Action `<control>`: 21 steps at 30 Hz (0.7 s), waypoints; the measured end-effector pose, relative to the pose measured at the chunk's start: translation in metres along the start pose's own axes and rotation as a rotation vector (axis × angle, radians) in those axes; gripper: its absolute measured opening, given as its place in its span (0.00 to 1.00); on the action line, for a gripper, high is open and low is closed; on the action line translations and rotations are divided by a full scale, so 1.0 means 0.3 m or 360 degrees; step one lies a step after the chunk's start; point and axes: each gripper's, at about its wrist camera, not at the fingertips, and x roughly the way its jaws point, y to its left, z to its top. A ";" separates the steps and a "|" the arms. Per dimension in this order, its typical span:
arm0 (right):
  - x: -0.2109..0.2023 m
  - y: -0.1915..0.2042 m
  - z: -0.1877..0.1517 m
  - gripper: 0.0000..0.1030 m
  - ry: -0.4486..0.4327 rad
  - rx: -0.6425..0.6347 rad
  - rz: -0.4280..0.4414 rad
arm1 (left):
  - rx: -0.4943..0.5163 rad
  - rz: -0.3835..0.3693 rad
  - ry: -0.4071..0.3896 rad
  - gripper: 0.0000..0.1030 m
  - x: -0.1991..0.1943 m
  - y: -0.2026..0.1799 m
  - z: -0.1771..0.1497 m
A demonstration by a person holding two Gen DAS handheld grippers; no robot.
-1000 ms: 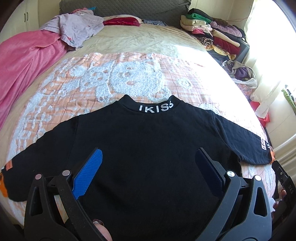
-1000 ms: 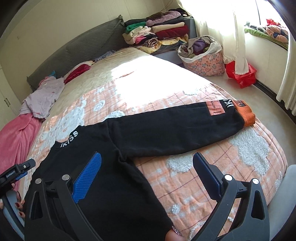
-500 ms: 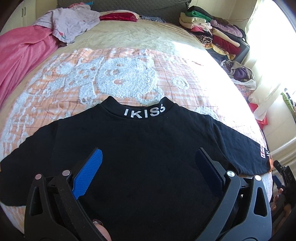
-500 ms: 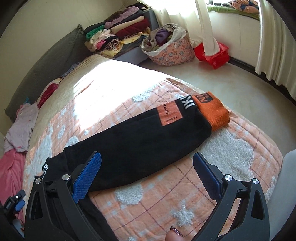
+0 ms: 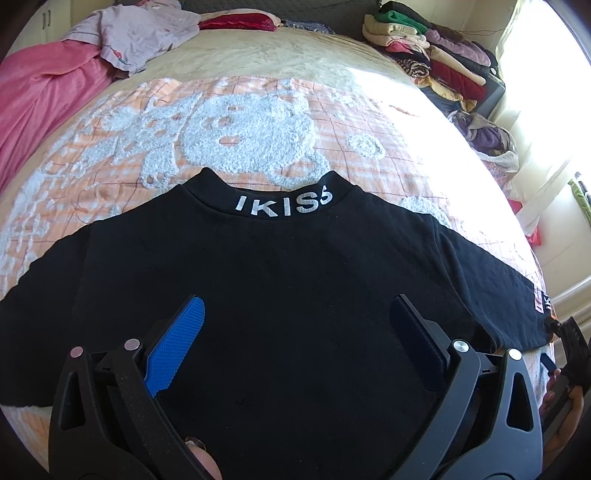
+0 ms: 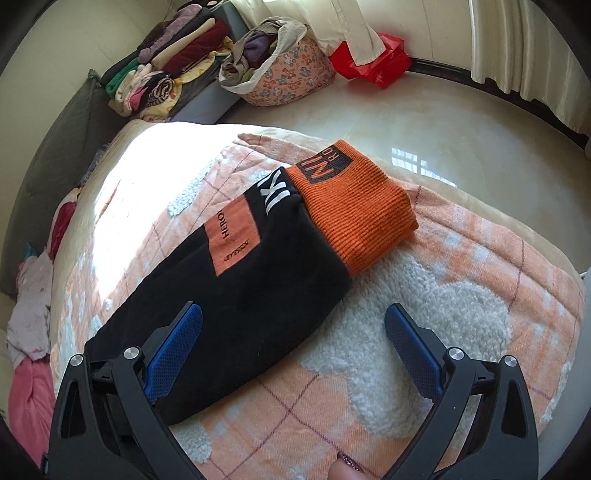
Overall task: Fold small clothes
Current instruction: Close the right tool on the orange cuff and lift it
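A small black sweatshirt [image 5: 280,280] lies flat, back up, on the bed, with white "IKISS" lettering on its collar [image 5: 284,203] and both sleeves spread out. My left gripper [image 5: 295,314] hovers open over the middle of its back, holding nothing. In the right wrist view its right sleeve [image 6: 229,295] runs diagonally to an orange ribbed cuff [image 6: 354,214] near the bed's edge. My right gripper [image 6: 293,321] stands open low over that sleeve, just short of the cuff; its left pad is over the black cloth and its right pad over the blanket.
An orange-and-white fleece blanket [image 5: 240,125] covers the bed. Pink bedding [image 5: 40,99] and a lilac garment [image 5: 136,29] lie at the far left. Stacked folded clothes [image 6: 173,62], a floral laundry basket [image 6: 284,74] and a red bag [image 6: 373,62] stand beyond the bed, by the bare floor.
My right gripper has travelled along the right sleeve toward its orange cuff and come down closer. The left gripper has edged forward over the sweatshirt's back. Both have stayed open.
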 end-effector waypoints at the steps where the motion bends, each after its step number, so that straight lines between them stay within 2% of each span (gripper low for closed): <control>1: 0.007 0.002 0.009 0.96 -0.0021 -0.0005 -0.0005 | 0.0002 0.0004 -0.0009 0.91 -0.003 -0.003 -0.005; 7: 0.053 0.004 0.043 0.96 -0.0111 -0.0001 0.0055 | -0.0050 -0.0051 -0.0030 0.91 -0.028 0.000 -0.035; 8: 0.052 0.005 0.045 0.92 -0.0133 -0.0007 0.0076 | -0.0047 -0.0054 -0.0034 0.91 -0.034 -0.001 -0.040; 9: 0.051 0.008 0.045 0.79 -0.0147 -0.0016 0.0069 | -0.0039 -0.0056 -0.0038 0.91 -0.042 -0.001 -0.045; 13: 0.052 0.011 0.045 0.58 -0.0188 -0.0050 0.0053 | -0.0020 -0.0041 -0.0049 0.91 -0.069 0.020 -0.056; 15: 0.052 0.010 0.045 0.33 -0.0199 -0.0046 0.0080 | -0.0026 -0.0047 -0.0058 0.91 -0.080 0.037 -0.052; 17: 0.047 0.015 0.043 0.21 -0.0191 -0.0059 0.0163 | -0.0028 -0.0038 -0.0071 0.91 -0.089 0.050 -0.047; 21: -0.012 0.053 0.019 0.16 -0.0243 -0.0151 0.0252 | -0.0022 -0.0052 -0.0082 0.91 -0.102 0.068 -0.040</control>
